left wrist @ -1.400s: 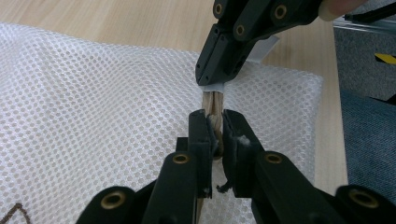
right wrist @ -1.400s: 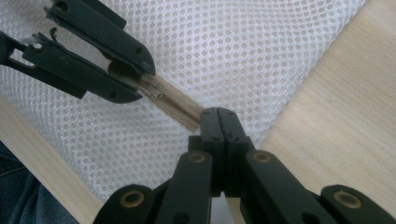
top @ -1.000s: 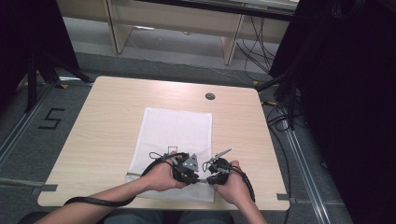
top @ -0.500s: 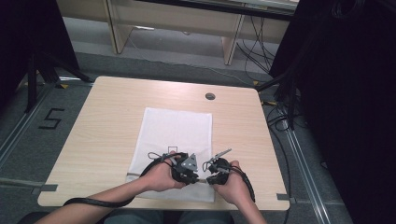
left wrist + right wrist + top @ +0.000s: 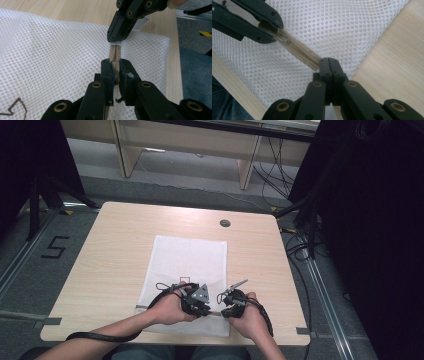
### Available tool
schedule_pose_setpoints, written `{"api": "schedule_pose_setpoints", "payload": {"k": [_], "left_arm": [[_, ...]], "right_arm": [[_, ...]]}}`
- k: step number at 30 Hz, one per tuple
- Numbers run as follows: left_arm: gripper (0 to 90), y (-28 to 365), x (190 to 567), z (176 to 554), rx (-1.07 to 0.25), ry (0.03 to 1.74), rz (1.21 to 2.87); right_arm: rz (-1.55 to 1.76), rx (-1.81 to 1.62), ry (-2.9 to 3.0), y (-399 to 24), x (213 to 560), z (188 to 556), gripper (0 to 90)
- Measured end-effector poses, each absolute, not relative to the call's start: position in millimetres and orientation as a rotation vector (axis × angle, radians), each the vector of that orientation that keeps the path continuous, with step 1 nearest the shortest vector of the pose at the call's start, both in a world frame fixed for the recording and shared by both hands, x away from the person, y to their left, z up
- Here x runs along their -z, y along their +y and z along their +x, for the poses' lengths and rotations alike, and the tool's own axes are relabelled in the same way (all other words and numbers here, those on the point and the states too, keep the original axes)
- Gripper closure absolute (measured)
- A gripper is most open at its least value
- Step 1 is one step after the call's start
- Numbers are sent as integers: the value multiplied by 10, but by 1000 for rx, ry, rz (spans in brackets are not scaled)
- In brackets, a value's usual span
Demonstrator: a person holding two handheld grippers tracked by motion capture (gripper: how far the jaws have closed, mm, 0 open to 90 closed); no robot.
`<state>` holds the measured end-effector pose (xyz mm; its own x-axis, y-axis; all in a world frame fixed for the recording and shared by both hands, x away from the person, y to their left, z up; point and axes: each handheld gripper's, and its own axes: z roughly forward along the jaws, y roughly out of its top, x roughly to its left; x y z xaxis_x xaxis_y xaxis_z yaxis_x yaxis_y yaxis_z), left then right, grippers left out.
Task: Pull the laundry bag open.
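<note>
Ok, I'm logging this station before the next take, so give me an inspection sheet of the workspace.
Surface: wooden table, round grommet hole near the far edge.
Job's things: white mesh bag lying flat; its beige zipper runs along the near edge.
Clutter: nothing seen.
Grippers: left gripper shut on the zipper slider; right gripper shut on the zipper end.
Cables: black cable trailing from the left gripper.
Surroundings: grey floor with a taped 5, desk legs beyond.
</note>
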<state>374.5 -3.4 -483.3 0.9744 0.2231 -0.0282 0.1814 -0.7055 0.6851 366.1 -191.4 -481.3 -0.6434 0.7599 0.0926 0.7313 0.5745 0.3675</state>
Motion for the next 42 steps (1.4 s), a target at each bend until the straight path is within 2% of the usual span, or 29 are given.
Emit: {"api": "schedule_pose_setpoints", "payload": {"k": [42], "left_arm": [[820,111,4787,3737,-73,278,2372]], "right_arm": [[1260,-576,2731,-1922,4811,3678,900]]}}
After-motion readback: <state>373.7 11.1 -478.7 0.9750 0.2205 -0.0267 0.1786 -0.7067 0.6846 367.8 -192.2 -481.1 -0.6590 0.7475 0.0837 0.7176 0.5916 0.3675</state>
